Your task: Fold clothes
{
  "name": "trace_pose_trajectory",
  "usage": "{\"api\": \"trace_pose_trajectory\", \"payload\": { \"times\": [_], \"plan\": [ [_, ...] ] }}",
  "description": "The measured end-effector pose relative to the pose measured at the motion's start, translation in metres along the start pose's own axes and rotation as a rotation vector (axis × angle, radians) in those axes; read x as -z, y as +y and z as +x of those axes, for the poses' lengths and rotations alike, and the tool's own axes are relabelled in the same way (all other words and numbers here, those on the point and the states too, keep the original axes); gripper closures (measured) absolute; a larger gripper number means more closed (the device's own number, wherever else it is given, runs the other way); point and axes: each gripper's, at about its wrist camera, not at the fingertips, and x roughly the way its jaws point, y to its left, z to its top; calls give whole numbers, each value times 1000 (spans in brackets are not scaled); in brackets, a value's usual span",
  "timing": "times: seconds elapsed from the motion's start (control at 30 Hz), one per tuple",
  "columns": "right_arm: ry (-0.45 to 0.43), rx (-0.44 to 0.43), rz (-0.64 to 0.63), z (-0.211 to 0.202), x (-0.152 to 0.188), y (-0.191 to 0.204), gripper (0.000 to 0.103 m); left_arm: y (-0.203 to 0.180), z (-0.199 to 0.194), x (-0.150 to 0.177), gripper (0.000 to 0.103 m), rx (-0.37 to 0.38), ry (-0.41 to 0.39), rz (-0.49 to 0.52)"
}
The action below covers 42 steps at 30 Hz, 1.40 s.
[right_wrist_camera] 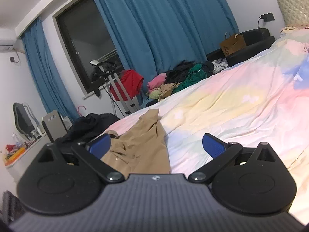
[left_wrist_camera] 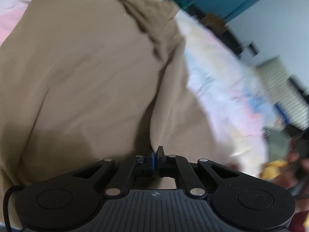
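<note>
A tan garment (left_wrist_camera: 87, 73) fills most of the left wrist view, spread over a pastel bedsheet (left_wrist_camera: 222, 89). My left gripper (left_wrist_camera: 155, 152) is shut on a raised fold of that tan cloth, which rises as a ridge from between the fingers. In the right wrist view the same tan garment (right_wrist_camera: 139, 147) lies rumpled on the bedsheet (right_wrist_camera: 231, 100), just ahead of the left blue pad (right_wrist_camera: 99, 146). My right gripper (right_wrist_camera: 156, 145) is open, its blue pads wide apart, nothing between them.
A pile of mixed clothes (right_wrist_camera: 177, 79) lies at the bed's far edge. Dark clothing (right_wrist_camera: 87, 125) sits off the left side. Blue curtains (right_wrist_camera: 164, 25), a window, a garment steamer stand (right_wrist_camera: 119, 89) with a red shirt, and a black armchair (right_wrist_camera: 251, 44) lie beyond.
</note>
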Motion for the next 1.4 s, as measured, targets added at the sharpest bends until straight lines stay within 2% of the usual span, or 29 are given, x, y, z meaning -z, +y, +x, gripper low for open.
{"api": "trace_pose_trajectory", "payload": {
  "times": [0.1,0.2,0.33,0.53,0.63,0.67,0.73,0.83,0.9,0.93,0.97,1.0,1.07,1.2,1.3,1.4],
  "plan": [
    [17,-9,-13,3,1,3,0,-9,6,2,100,-33,-8,62],
    [28,-24,-34,4,4,8,0,-17,9,3,88,-48,-22,114],
    [67,-65,-72,14,5,18,0,-18,15,10,86,-47,-9,104],
    [233,-267,-218,84,-9,70,2,-20,28,19,84,-38,7,103],
    [351,-331,-279,141,-7,96,8,-20,30,25,93,-40,2,111],
    [380,-318,-305,160,-2,102,16,-20,29,27,94,-43,-4,115],
    [422,-267,-364,195,11,110,23,-19,27,31,95,-49,-18,122],
    [484,-188,-452,248,30,122,23,-18,23,36,97,-51,-37,131],
    [525,-135,-510,284,44,130,35,-18,22,39,97,-48,-49,132],
    [545,-108,-539,302,50,134,47,-17,20,40,98,-44,-56,133],
    [551,-90,-560,312,56,136,55,-17,19,41,99,-41,-62,135],
    [548,-78,-576,318,61,136,59,-16,17,42,99,-38,-68,137],
    [505,-94,-566,319,56,139,92,-14,13,43,100,-25,-80,136],
    [403,-142,-527,316,39,145,95,-15,0,43,101,25,-113,119],
    [321,-165,-455,315,14,153,95,-14,-14,46,101,44,-153,98],
    [311,-158,-431,325,9,157,95,-13,-20,46,101,29,-181,88]
  ]
}}
